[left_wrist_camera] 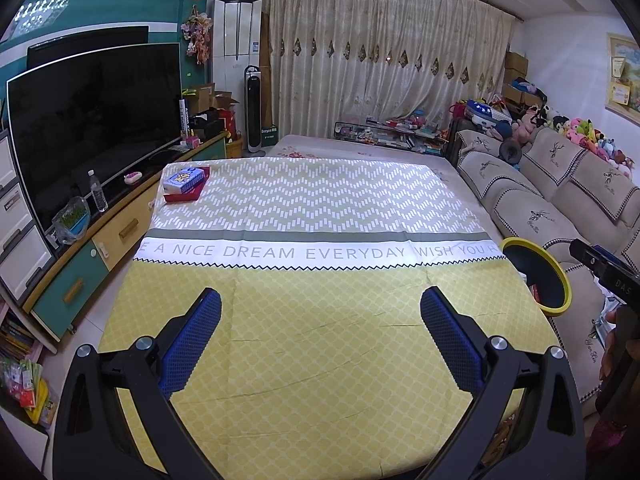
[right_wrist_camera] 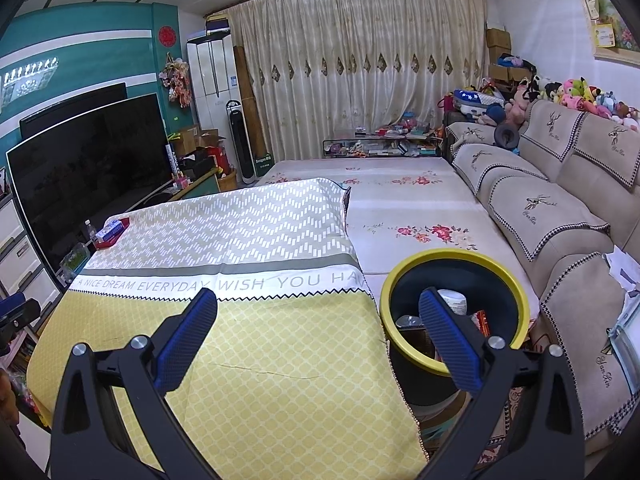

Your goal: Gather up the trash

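Trash left on the table: blue carton [left_wrist_camera: 185, 181] stacked on a flat red box [left_wrist_camera: 188, 193], far left corner of the patterned tablecloth [left_wrist_camera: 320, 344]. In your left wrist view the carton's long axis runs diagonally, near-left to far-right, roughly along the table's far edge; it lies flat on its broad face. The carton is blue and white with a yellow star-like print, and the red box sticks out under it on the near and right sides. The right wrist view shows the same pair small at the far left edge [right_wrist_camera: 110, 232].

Bin [right_wrist_camera: 460, 256]: black tub with a yellow rim, upright, mouth up, just beside the table's right edge, between the table and the sofa [right_wrist_camera: 560, 216]. Inside it you can see a white container [right_wrist_camera: 452, 302], something red-orange [right_wrist_camera: 482, 320] and a clear lid-like piece; details too small to tell.

Your left gripper [left_wrist_camera: 320, 312] is spread wide, blue pads [left_wrist_camera: 192, 344] well apart, nothing between them, hovering over the yellow half of the cloth. Your right gripper [right_wrist_camera: 318, 312] is equally wide and empty; its right finger overlaps the bin's mouth in view, contact unclear.
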The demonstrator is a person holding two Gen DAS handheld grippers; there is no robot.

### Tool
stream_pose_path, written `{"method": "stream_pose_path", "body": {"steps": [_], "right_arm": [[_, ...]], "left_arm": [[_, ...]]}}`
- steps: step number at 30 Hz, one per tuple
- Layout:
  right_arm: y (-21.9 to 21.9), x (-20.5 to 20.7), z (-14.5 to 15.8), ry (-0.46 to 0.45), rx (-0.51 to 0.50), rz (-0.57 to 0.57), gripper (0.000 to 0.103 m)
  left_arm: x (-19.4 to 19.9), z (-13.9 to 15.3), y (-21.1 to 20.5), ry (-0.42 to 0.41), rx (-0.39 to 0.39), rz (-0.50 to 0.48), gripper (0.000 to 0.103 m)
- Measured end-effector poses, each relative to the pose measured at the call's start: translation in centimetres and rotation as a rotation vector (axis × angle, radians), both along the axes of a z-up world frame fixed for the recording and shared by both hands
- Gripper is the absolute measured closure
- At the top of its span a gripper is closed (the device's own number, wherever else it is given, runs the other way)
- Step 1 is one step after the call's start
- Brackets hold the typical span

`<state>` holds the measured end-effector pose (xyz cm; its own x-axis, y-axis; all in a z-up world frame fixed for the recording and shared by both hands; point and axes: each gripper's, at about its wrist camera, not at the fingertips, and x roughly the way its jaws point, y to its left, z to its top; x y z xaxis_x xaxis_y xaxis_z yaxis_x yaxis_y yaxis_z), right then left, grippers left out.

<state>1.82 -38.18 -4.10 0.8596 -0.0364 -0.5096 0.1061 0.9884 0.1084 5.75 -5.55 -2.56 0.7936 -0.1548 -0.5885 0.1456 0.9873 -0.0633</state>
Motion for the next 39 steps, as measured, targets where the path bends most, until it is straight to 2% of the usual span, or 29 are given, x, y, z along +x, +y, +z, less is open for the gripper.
{"method": "stream_pose_path", "body": {"steps": [33, 39], "right_arm": [[0.2, 0.4, -0.1, 0.011, 0.001, 0.002, 0.007], [0.4, 0.5, -0.8, 0.023, 0.002, 0.009, 0.007]], "left_arm": [[0.8, -0.8, 0.0, 0.034, 0.003, 0.001, 0.005], [1.1, -0.7, -0.4, 0.004, 0.021, -0.005, 0.005]]}}
